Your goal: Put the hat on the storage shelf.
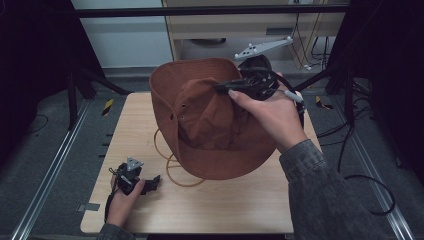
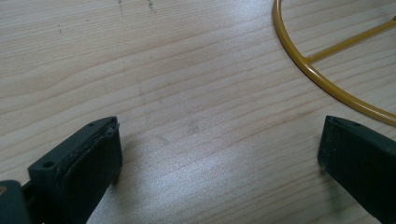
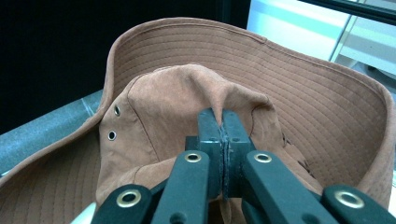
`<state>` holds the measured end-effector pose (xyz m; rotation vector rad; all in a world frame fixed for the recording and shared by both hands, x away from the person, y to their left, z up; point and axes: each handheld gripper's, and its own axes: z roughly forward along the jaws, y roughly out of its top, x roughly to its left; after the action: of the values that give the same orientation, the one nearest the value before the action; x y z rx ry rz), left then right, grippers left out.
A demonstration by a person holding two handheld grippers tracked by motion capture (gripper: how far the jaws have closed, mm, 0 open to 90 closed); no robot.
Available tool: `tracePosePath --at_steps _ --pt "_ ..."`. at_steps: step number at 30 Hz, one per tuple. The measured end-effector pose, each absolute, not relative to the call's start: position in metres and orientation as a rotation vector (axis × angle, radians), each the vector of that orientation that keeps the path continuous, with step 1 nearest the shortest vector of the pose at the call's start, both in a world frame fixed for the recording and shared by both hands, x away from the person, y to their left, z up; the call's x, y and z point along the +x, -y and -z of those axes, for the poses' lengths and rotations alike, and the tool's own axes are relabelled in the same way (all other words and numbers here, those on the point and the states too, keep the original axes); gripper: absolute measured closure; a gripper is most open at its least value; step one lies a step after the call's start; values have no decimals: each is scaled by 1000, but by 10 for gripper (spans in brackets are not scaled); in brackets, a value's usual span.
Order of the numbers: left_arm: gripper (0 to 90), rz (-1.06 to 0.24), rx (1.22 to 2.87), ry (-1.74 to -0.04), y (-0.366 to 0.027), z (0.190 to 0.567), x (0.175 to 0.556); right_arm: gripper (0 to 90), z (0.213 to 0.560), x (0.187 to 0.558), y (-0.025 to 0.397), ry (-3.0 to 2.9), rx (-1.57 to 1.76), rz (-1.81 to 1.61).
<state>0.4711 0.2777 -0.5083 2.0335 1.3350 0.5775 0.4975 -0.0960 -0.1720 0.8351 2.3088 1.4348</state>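
Note:
A brown wide-brimmed hat [image 1: 210,125] hangs tilted above the wooden table, its crown pinched by my right gripper [image 1: 222,87]. In the right gripper view the jaws are pressed together on a fold of the hat's crown [image 3: 187,98], the brim [image 3: 299,79] curving up behind. A yellow wire ring stand [image 1: 172,167] lies on the table under the hat's near edge. My left gripper [image 1: 152,181] rests low at the table's front left, jaws wide apart over bare wood, with the yellow ring [image 2: 317,79] off to one side.
The light wooden table [image 1: 225,200] sits on a grey floor with metal rails [image 1: 55,160] on both sides. Black cables [image 1: 365,185] trail on the floor at the right. A cabinet and frame bars stand behind the table.

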Motion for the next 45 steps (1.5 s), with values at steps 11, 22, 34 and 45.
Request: tracePosePath --at_steps 11,22,34,45 --pt "0 -576 2035 -1334 -278 508 471 894 176 497 79 -2326 811 -1449" --pt "0 -577 2036 -1333 -278 508 471 894 180 497 62 -2345 786 -1464" --pt "0 -575 2036 -1332 -278 508 472 894 185 497 43 -2369 759 -1483" --pt "0 -575 2036 -1333 -278 508 472 894 192 503 31 -2385 763 -1469"
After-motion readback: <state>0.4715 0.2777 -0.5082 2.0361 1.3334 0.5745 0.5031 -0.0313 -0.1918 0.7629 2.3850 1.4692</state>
